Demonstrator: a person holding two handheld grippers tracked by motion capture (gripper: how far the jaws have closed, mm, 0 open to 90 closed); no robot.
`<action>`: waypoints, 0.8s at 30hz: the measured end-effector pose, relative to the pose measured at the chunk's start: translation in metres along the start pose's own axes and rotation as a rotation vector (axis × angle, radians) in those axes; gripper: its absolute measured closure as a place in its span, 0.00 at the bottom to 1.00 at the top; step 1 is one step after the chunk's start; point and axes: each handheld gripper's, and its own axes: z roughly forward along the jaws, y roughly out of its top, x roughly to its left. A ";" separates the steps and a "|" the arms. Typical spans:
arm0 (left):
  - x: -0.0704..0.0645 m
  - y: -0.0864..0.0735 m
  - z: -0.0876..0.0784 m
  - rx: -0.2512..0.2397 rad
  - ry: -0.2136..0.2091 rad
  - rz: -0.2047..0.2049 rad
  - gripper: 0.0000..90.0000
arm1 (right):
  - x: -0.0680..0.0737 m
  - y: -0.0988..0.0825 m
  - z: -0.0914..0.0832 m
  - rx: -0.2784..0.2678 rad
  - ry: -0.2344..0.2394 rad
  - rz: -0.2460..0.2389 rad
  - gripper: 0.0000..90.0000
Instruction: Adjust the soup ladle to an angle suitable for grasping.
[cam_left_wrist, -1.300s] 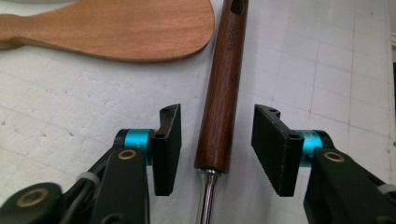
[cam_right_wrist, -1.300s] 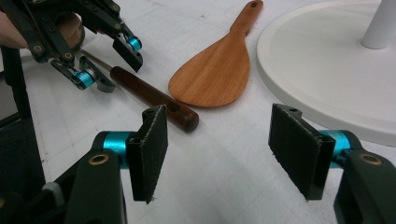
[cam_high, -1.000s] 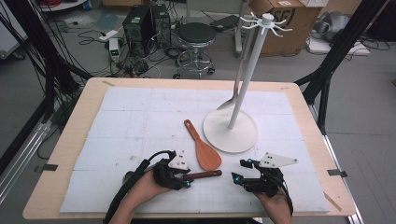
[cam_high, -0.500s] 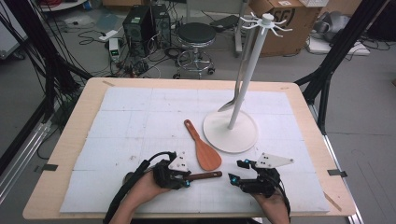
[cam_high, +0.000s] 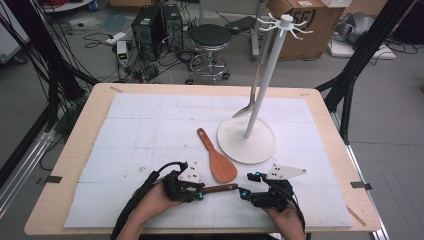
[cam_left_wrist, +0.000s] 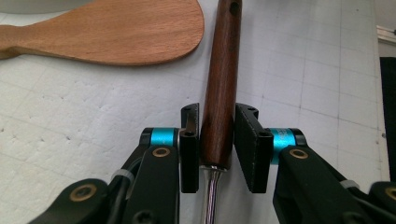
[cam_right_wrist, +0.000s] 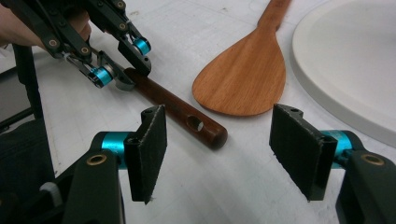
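Closing just now, left tool grips dark wooden handle; right tool stays open, empty, barely shifted.

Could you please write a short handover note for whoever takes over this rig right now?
Left gripper: jaws have just been closing and now clamp the dark brown wooden handle of a metal-shafted utensil lying on the white foam mat.
Right gripper: open, empty, hovering near the handle's holed end.
Light wooden spatula: lies flat beside the white hook stand, where a metal utensil already hangs.
Left, probably: lift the gripped utensil and hang it, then the spatula.
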 end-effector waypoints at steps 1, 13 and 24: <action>0.000 0.000 0.001 0.005 0.006 0.004 0.80 | 0.000 0.000 0.000 -0.003 -0.004 -0.004 0.40; 0.000 -0.004 0.003 0.013 0.022 -0.003 0.77 | -0.001 -0.002 0.000 -0.001 -0.004 0.001 0.40; -0.003 -0.002 0.003 0.018 0.037 0.025 0.80 | 0.000 -0.001 0.004 0.009 0.004 0.004 0.40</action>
